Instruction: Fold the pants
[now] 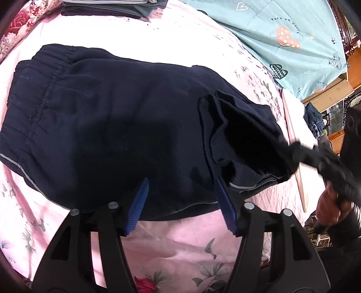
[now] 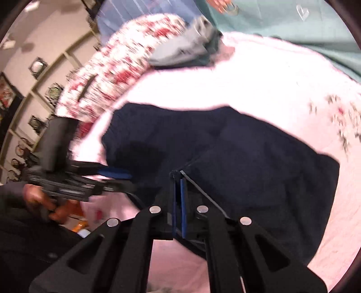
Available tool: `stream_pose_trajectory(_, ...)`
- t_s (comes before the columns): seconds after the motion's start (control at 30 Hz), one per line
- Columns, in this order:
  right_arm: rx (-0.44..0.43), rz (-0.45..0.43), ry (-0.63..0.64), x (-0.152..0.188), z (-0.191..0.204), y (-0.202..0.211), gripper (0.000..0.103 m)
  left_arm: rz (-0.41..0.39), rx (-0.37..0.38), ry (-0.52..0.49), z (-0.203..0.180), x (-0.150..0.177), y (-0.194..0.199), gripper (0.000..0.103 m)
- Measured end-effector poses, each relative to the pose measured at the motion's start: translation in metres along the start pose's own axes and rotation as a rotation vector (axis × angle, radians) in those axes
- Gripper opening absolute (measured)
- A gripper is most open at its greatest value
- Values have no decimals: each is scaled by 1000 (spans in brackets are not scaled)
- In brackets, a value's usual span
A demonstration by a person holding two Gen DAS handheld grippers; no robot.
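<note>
Closest to the cameras, the left claw [image 1: 180, 198] stood open over the near edge of the navy pants [image 1: 108, 126], holding nothing. Beside it, the right claw [image 2: 178, 180] was closed on a hem of the pants. They lay partly folded on the pink bed cover [image 1: 180, 239]. Farther back sat a pile of folded clothes [image 1: 108, 6].

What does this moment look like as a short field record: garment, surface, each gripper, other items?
garment: dark navy pants, partly folded, elastic waistband at the far left, leg end doubled over
surface: pink floral bedspread
left gripper: open, blue pads over the near edge of the pants, nothing clamped
right gripper: shut on a corner of the pants
other items: stack of folded clothes at the far edge; teal printed sheet
</note>
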State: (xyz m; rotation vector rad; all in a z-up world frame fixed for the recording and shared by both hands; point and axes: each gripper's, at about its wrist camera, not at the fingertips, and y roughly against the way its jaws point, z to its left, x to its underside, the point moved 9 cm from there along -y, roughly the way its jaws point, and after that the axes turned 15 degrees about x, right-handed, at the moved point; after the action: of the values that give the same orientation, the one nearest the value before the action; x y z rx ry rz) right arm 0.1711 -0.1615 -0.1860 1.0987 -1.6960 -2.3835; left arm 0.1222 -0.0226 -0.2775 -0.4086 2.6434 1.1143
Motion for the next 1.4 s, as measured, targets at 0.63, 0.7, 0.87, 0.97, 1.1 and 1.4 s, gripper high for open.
stream_pose_trajectory(0.63,-31,94,-56,72,33,-47,4,52,95,-448,-130,-70,-92,69)
stream_pose_trajectory(0.7,-29,80,-81,72,33,-46,5,112,98,-430,-117,-63,-110,63)
stream_pose_trajectory(0.87,7,72,-79,79,33,-32,22,150,-24,-503,-88,-51,-129,56)
stream_pose_trajectory(0.97,57,75,-47,85,22,-4,27,115,-68,-469,-72,-51,-116,56)
stream_pose_trajectory(1.1,178,8,-118,70,-35,35,32,90,-104,-470,-64,-46,-106,56)
stream_pose_trajectory(1.4,260,35,-308,25,-163,-42,15,88,-142,-463,-67,-47,-110,56)
